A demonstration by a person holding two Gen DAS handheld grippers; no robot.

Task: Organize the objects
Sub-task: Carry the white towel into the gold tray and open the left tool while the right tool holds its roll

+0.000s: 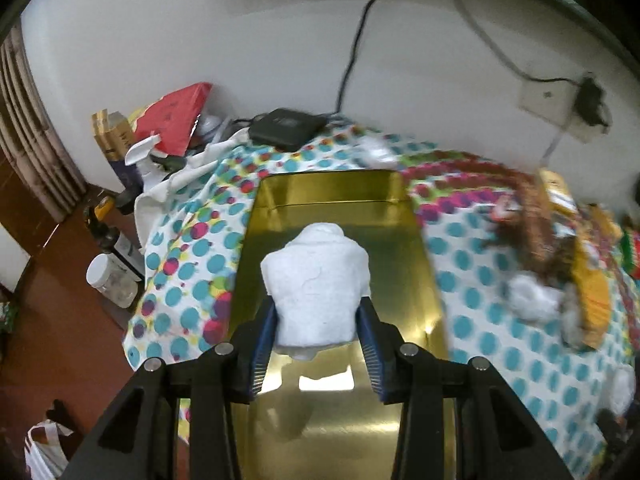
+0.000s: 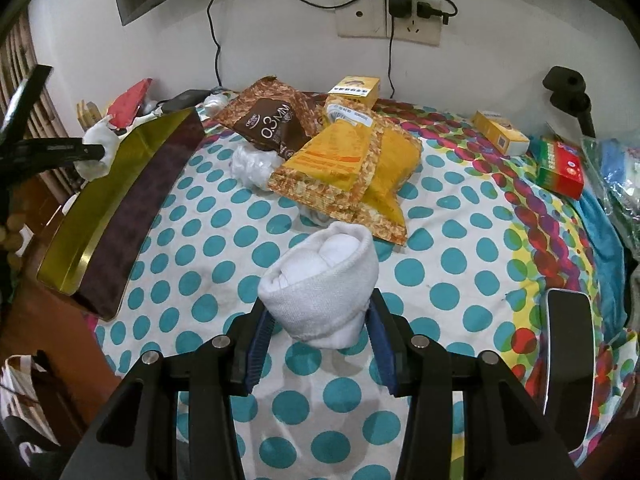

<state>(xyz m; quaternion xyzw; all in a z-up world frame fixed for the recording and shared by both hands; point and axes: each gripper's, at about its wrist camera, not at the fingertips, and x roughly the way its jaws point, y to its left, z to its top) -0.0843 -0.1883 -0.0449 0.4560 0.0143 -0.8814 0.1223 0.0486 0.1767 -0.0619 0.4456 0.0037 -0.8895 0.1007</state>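
My left gripper (image 1: 318,316) is shut on a rolled white sock (image 1: 316,280) and holds it over the open gold tin box (image 1: 420,264). My right gripper (image 2: 320,312) is shut on another rolled white sock (image 2: 324,276), above the polka-dot cloth. In the right wrist view the gold tin box (image 2: 100,204) stands at the left with the left gripper's sock (image 2: 98,148) above it. A third white bundle (image 2: 252,166) lies beside the snack bags.
A brown snack bag (image 2: 272,124) and yellow bags (image 2: 352,164) lie mid-table. Small yellow boxes (image 2: 500,132), a red-green box (image 2: 560,168) and a phone (image 2: 566,344) sit right. A black device (image 1: 286,128), spray bottle (image 1: 144,156) and jars (image 1: 112,280) crowd the left side.
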